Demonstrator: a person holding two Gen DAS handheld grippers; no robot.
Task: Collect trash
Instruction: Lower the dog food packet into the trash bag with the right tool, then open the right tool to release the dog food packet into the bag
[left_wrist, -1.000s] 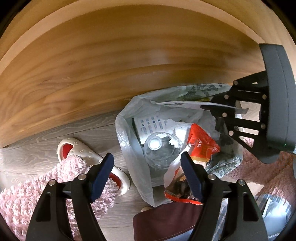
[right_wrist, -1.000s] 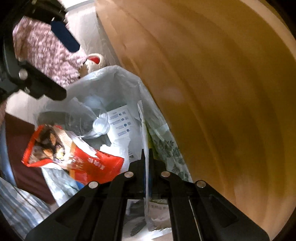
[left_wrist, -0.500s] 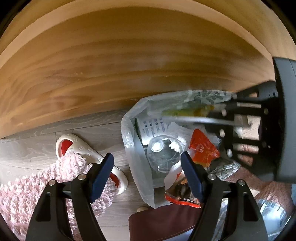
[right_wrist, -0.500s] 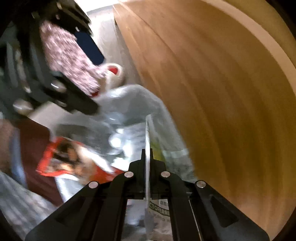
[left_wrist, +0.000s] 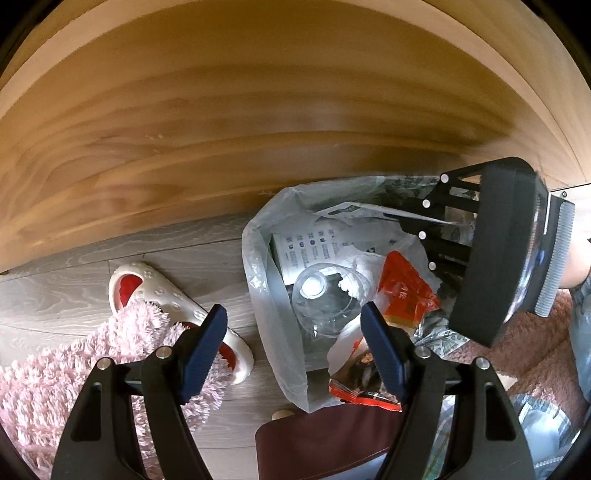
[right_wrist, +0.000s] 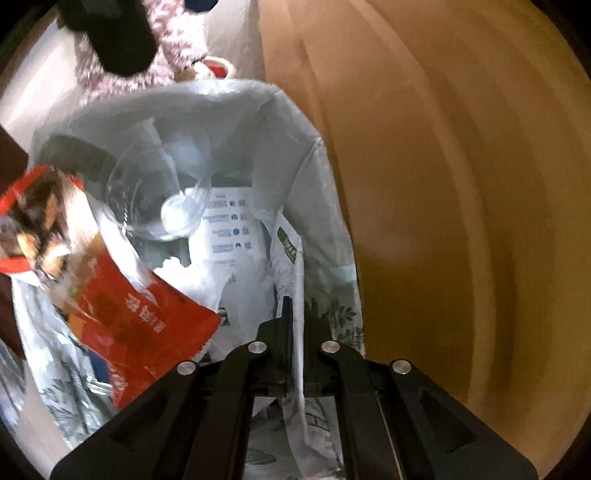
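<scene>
While wrapper (right_wrist: 291, 258) stays pinched, slipper (left_wrist: 155, 291) beside bag (left_wrist: 266, 295)

In view are 2 grippers (left_wrist: 291, 345) (right_wrist: 293, 325), 1 trash bag (left_wrist: 258, 295), 1 clear plastic cup (left_wrist: 325, 299), 1 red snack wrapper (left_wrist: 402, 291), 1 white printed wrapper (right_wrist: 288, 266), 1 white slipper (left_wrist: 162, 291) and 1 pink fluffy rug (left_wrist: 55, 387).
</scene>
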